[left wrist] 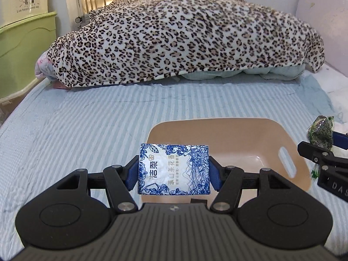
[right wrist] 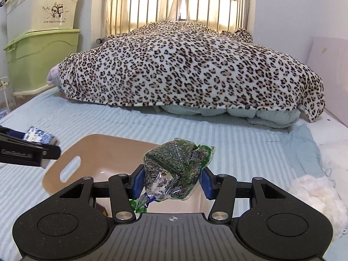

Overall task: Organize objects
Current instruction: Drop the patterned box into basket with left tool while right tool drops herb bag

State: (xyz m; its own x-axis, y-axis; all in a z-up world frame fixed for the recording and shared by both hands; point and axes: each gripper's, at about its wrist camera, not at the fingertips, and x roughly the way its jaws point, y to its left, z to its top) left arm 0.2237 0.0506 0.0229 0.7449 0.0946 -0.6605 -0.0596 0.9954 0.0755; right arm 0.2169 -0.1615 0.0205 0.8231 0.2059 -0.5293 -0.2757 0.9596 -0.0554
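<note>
A: Leopard-print blanket (right wrist: 191, 65) heaped at the far end of the bed; striped blue sheet (left wrist: 87, 119) in front of it. Log the rest, largest down.

B: Tan plastic bin (left wrist: 269, 134) sits on the sheet, near side, handle slot in its wall. It looks empty from what shows, though the floor is partly hidden.

A: Left gripper (left wrist: 173, 169)?

B: Pinching a tissue pack (left wrist: 173, 169), blue-and-white floral wrapper, held by its two short ends, printed face toward the camera. It hangs over the bin's near-left rim, not yet inside.

A: Right gripper (right wrist: 173, 180)?

B: Pinching a clear bag of dark seeds (right wrist: 174, 174) at mid-body, over the bin's near-right side. The crumpled green-printed top stands above the pads.

A: Handling?

B: Judgement only. Tissue pack: light, soft, compressible, film wrapper somewhat slick; the end-to-end grip looks sound, and harder squeezing would only dent it. Seed bag: light, limp, contents shift; thin film could slip or tear. Gripping across the filled bulge, as now, seems safer than the loose neck.

A: Smallest item?

B: White cotton-like tuft (right wrist: 313, 193) on the sheet, right of the right gripper, untouched.
</note>
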